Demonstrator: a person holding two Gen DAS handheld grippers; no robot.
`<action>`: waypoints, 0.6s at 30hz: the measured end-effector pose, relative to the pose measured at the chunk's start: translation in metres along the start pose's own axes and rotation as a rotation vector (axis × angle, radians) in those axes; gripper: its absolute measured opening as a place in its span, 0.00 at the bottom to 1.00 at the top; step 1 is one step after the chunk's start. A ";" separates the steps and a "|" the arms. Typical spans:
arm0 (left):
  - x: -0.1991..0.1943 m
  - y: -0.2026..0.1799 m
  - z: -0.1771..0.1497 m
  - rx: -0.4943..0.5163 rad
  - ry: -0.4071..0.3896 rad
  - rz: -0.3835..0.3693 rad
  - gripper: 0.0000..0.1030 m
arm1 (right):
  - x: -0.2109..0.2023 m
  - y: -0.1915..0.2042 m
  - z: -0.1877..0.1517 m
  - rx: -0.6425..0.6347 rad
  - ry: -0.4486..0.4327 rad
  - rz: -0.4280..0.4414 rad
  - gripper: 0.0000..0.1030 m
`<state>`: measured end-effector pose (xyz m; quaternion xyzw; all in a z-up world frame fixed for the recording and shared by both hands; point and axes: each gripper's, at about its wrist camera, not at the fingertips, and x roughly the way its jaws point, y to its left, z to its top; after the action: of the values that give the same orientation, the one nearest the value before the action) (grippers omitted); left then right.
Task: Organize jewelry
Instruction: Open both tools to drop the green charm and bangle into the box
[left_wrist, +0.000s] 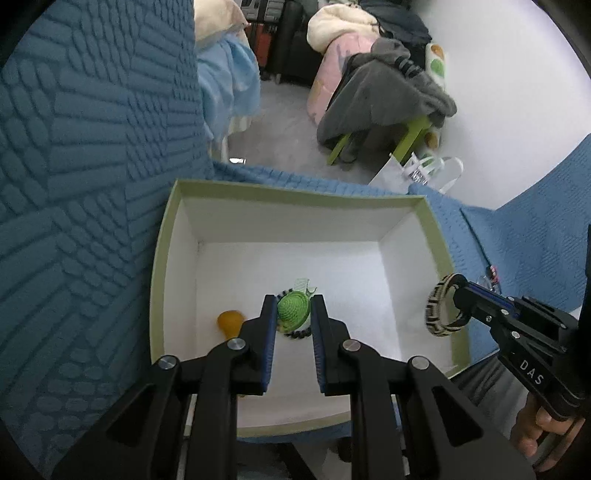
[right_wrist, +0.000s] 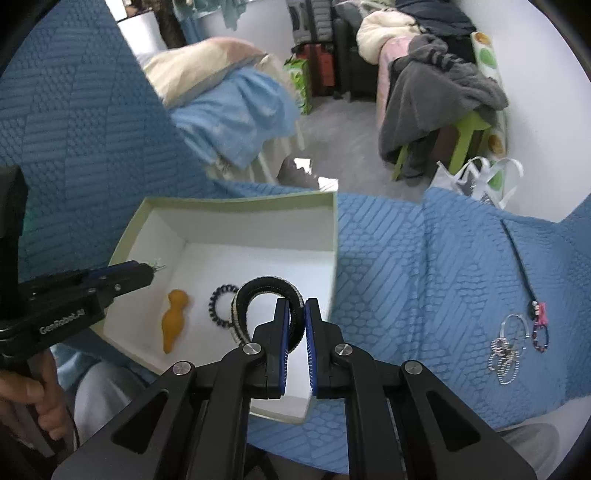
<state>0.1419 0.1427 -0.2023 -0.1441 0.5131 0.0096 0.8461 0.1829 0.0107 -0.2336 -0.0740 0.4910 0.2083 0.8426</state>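
**A:** Right wrist view first: your woven bangle (right_wrist: 271, 291) is pinched by its band in the right gripper (right_wrist: 296, 314), the ring standing on edge with its hole facing sideways, out over the near right part of the box (right_wrist: 236, 201). From the left wrist camera the same bangle (left_wrist: 445, 312) hangs just at the right wall, hardly inside the rim.

**B:** So which way is the drop?

**A:** Down and a little to your left. The bare white floor lies beneath and left of the ring; the black coil hair tie (right_wrist: 221, 306) and the orange piece (right_wrist: 173, 319) sit farther left again (clear of the ring, as far as I can judge). I'd carry it further in before you let go, or it may catch the wall.

**B:** And my left?

**A:** Your left gripper (left_wrist: 294, 310) is closed on the green woven clip (left_wrist: 293, 309), held above the floor near the box's middle. It's the deeper of the two inside the box, so it can release straight down.

**B:** Anything left outside?

**A:** Silver chains (right_wrist: 504, 354) and a beaded bracelet (right_wrist: 540, 332) on the blue quilt (right_wrist: 406, 258), well to your right. The right hand is nearer those.
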 end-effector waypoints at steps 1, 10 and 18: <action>0.002 0.001 -0.001 0.000 0.007 0.006 0.18 | 0.004 0.001 -0.001 0.000 0.013 0.003 0.07; 0.009 0.006 -0.006 -0.004 0.039 0.006 0.18 | 0.014 0.003 -0.003 0.003 0.042 0.000 0.07; -0.016 0.000 0.003 -0.016 0.003 -0.005 0.47 | -0.004 0.009 0.003 -0.002 0.012 0.023 0.24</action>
<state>0.1371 0.1451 -0.1874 -0.1519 0.5141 0.0115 0.8441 0.1799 0.0186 -0.2273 -0.0701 0.4967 0.2181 0.8371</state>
